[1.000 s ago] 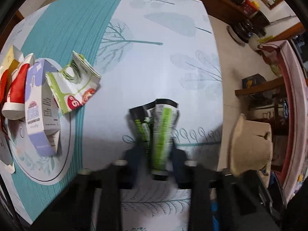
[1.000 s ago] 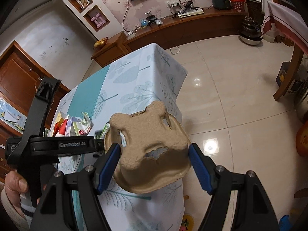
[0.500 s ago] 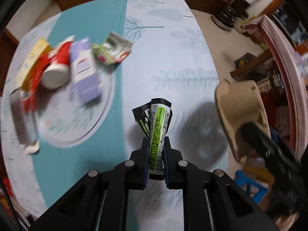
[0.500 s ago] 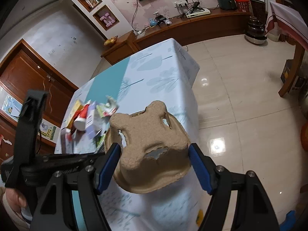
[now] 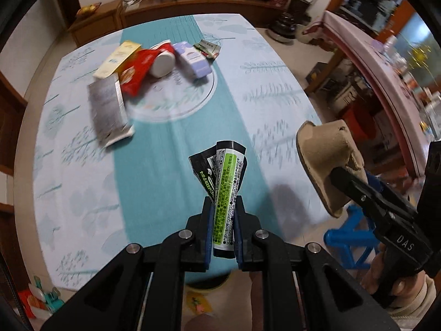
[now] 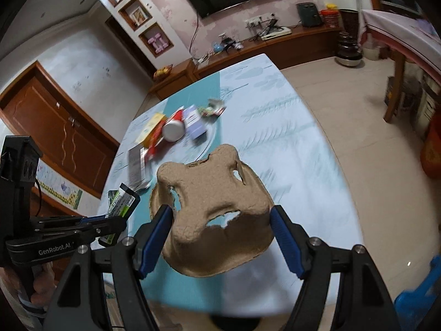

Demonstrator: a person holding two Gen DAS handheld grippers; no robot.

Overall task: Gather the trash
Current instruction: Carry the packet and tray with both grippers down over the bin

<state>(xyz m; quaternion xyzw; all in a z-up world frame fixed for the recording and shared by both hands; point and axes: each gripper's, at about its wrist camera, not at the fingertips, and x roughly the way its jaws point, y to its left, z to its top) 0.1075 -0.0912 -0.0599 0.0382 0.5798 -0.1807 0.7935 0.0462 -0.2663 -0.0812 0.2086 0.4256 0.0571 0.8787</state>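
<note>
Worktop [image 5: 154,182] under a teal-and-white leaf-print cloth, brown pulp tray [image 6: 217,215] held above its near edge between the widely spread right tongs [image 6: 220,234], black-and-green wrapper [image 5: 224,190] pinched in the tightly pressed left tongs [image 5: 223,226] — leftover cartons and packets [image 5: 154,66] heaped on the far side.

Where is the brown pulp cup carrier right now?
The pulp cup carrier sits between the right gripper's jaws, held above the table's near edge, right of the left gripper's black-green wrapper.
</note>
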